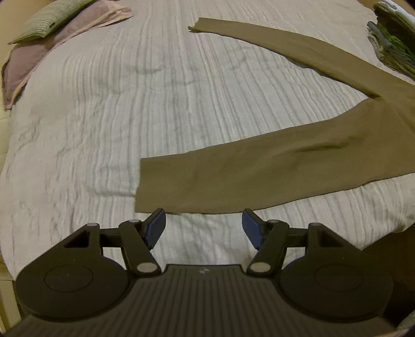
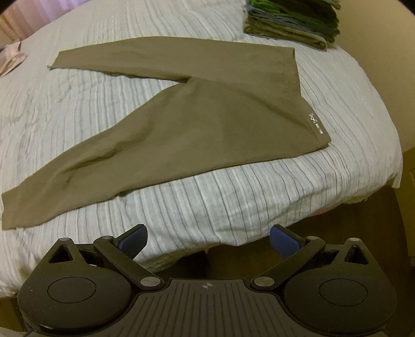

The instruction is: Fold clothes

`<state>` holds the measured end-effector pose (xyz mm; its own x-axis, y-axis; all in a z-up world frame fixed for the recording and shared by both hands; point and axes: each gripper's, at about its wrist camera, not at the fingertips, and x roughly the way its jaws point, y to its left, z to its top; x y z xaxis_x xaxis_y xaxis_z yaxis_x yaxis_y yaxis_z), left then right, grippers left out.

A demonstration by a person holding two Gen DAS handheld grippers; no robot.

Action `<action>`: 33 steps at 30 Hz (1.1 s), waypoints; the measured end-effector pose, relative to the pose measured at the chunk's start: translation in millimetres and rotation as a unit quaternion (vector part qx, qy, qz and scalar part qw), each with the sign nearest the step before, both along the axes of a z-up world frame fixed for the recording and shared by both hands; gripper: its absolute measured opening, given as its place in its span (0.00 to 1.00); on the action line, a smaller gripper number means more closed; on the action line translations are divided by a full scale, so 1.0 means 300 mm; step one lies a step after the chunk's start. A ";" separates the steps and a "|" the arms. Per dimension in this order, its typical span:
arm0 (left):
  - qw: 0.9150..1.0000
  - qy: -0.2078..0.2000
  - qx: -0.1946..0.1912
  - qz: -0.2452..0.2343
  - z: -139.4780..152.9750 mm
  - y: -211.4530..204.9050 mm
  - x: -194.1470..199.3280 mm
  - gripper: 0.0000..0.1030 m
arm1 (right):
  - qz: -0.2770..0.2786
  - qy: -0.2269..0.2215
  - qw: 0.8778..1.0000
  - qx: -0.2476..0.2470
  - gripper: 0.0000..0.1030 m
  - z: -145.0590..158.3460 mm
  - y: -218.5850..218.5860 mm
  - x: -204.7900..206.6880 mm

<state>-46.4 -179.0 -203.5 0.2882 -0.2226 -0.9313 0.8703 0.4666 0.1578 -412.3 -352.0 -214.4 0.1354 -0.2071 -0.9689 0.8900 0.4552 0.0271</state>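
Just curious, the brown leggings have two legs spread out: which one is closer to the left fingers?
The near leg, its cuff just ahead of the open fingers; the far leg stretches away up the bed.

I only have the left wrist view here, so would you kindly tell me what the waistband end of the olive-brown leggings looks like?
Observer: The olive-brown leggings end in a straight waistband with a small white printed logo near its front corner, lying flat on the striped white bedspread.
Operator: Thank you. Is the right tool holding anything?
Observer: No, the right tool is open and hangs off the bed's near edge, short of the fabric.
Operator: What is that pile at my far right?
Observer: It is a neat stack of folded clothes in greens and greys, beyond the waistband and apart from the leggings.
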 end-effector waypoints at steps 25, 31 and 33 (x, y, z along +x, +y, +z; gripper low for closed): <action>0.983 0.033 -0.058 -0.173 -0.192 -0.903 -0.050 0.52 | 0.012 -0.056 0.998 -0.004 1.00 -0.170 -0.816 -0.047; 0.960 0.009 -0.081 -0.267 -0.264 -1.213 0.032 0.47 | 0.053 -0.096 0.994 -0.019 1.00 -0.225 -1.047 0.026; 0.948 -0.001 -0.085 -0.306 -0.292 -1.312 0.056 0.47 | 0.067 -0.114 0.991 -0.025 1.00 -0.243 -1.121 0.057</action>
